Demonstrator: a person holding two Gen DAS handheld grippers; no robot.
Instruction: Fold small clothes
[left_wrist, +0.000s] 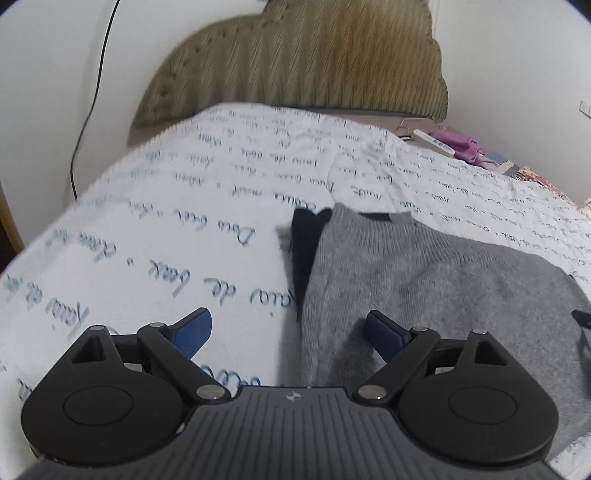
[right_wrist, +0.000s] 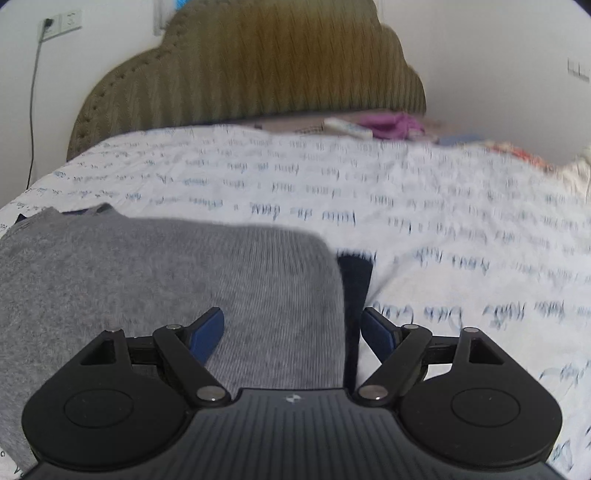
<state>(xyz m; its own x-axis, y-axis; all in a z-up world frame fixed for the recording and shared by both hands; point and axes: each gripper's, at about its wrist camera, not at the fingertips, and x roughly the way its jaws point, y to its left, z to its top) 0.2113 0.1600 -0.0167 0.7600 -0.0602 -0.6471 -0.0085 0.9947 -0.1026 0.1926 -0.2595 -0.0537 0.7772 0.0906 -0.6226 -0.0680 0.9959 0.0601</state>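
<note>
Item: grey knitted sweater (left_wrist: 424, 280), small, lay flat on the bed's white quilt (left_wrist: 166, 221), which was printed with lines of blue script. A dark navy part (left_wrist: 306, 251) showed along its left edge in the left wrist view and as a dark strip (right_wrist: 354, 291) beyond its right edge in the right wrist view; whether this was a sleeve or a separate garment could not be told.

Left gripper (left_wrist: 288, 328): jaws stood wide apart, nothing between the blue pads. It hung over the sweater's left edge, one pad above the quilt, the other above grey knit.

Right gripper (right_wrist: 293, 328): jaws likewise spread, holding nothing. It hung over the sweater's right edge, one pad over grey knit, the other past the navy strip, over quilt.

Surroundings: olive padded headboard (left_wrist: 295, 62) with scalloped top against a white wall; black cable (left_wrist: 92, 92) running down the wall at left; a white remote (left_wrist: 434, 142) and purple cloth (left_wrist: 460, 142) at the far side of the bed.
</note>
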